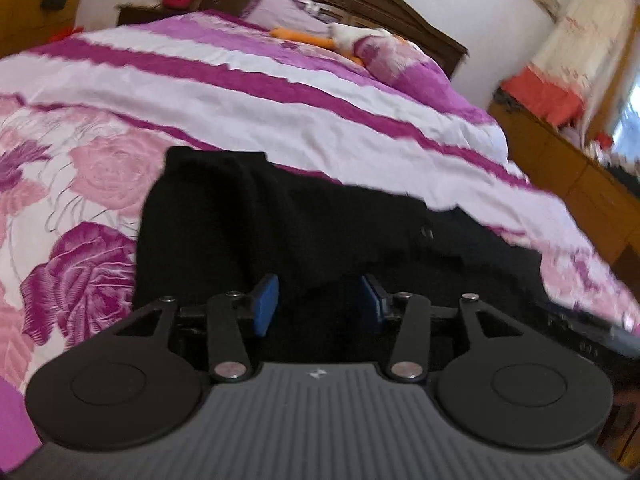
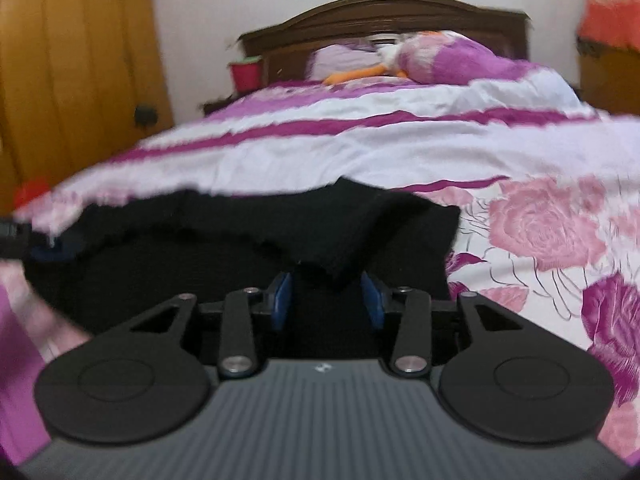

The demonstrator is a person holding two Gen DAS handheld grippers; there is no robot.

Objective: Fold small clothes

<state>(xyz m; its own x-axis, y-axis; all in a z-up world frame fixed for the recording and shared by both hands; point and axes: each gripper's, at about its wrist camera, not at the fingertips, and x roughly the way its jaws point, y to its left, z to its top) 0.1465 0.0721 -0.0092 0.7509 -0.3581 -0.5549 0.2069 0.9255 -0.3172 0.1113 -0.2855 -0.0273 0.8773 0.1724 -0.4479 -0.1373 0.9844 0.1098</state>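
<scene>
Black garment lies on the floral bedspread; left gripper and right gripper both stand wide, cloth between fingers. Advice: close evenly, lift both corners level

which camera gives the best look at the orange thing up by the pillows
The right wrist view: the orange thing lies near centre frame, its tapered end showing against the purple pillow. What it is stays unclear. In the left wrist view the orange thing sits off toward the fisheye's top edge, smaller and blurrier.
</scene>
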